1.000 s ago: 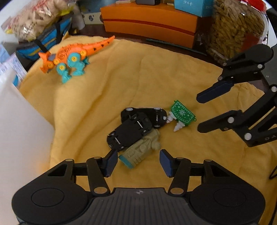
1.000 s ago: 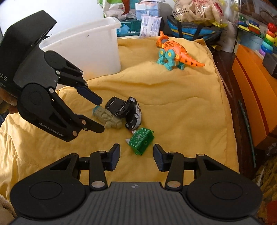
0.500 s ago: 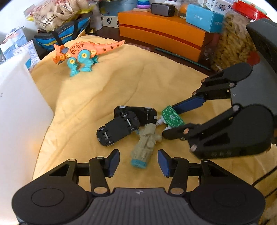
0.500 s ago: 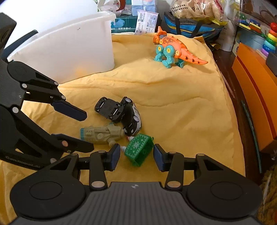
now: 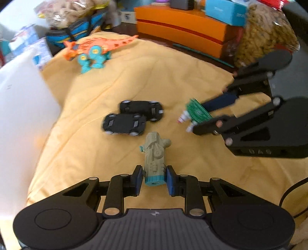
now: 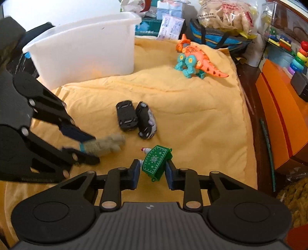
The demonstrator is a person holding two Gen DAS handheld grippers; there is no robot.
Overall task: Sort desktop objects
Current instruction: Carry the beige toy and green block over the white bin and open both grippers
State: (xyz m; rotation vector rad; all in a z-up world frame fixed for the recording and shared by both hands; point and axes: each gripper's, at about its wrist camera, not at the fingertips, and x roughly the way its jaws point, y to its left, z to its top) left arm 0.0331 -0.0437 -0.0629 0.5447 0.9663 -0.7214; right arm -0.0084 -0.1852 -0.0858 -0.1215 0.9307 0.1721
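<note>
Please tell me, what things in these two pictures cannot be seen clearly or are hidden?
- White bin: its inside is hidden by its own wall in the right wrist view; cut off by the edge in the left wrist view.
- Two black toy cars: lying overturned, so their bodies are mostly hidden.
- Beige toy: blurred in the right wrist view, its blue end between the left gripper pads.
- Background packages: print too small to read.

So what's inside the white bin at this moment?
Cannot tell. The white bin shows only its outer walls and rim; its interior is hidden from both views. The black toy cars and orange dinosaur lie outside on the yellow cloth.
</note>
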